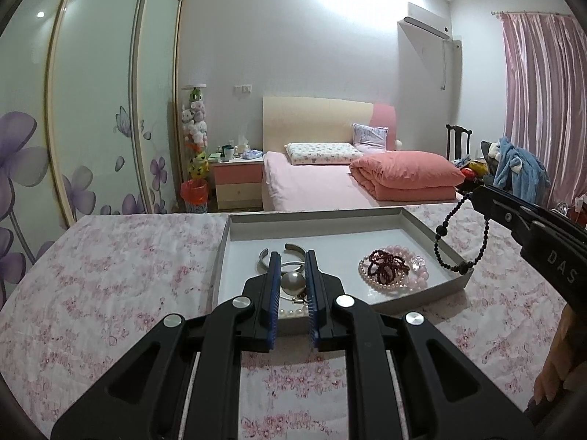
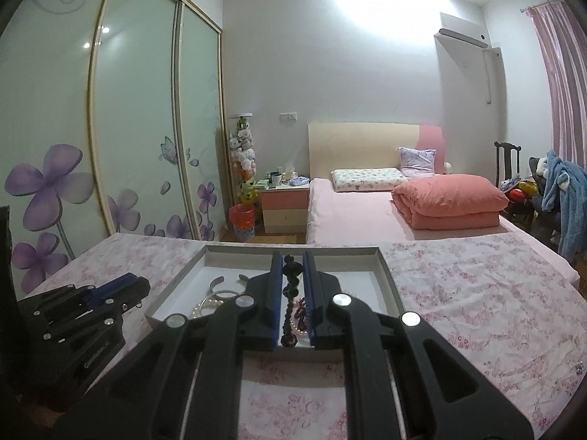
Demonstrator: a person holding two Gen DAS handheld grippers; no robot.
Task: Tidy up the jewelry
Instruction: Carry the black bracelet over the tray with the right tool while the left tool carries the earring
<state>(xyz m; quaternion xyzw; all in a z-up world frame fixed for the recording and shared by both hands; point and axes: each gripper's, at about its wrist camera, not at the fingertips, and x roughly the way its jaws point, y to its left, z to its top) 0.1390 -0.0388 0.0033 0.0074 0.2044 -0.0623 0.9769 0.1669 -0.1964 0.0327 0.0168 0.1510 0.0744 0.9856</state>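
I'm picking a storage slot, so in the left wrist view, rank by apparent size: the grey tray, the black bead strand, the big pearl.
1. Grey tray
2. Black bead strand, hanging from the right tongs, nearer the camera, so somewhat unsure
3. Big pearl

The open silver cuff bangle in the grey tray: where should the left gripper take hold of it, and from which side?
Probably the curved band of the open silver cuff bangle, at its left side, from above. It lies flat in the grey tray, and a large pearl crowds its near side.

Left fingers [image 1: 272,275] stood over bangles [image 1: 290,266] and pearls; tray [image 1: 234,231] floor ahead bare; dangling black bead strand [image 1: 486,233] blocked their right side
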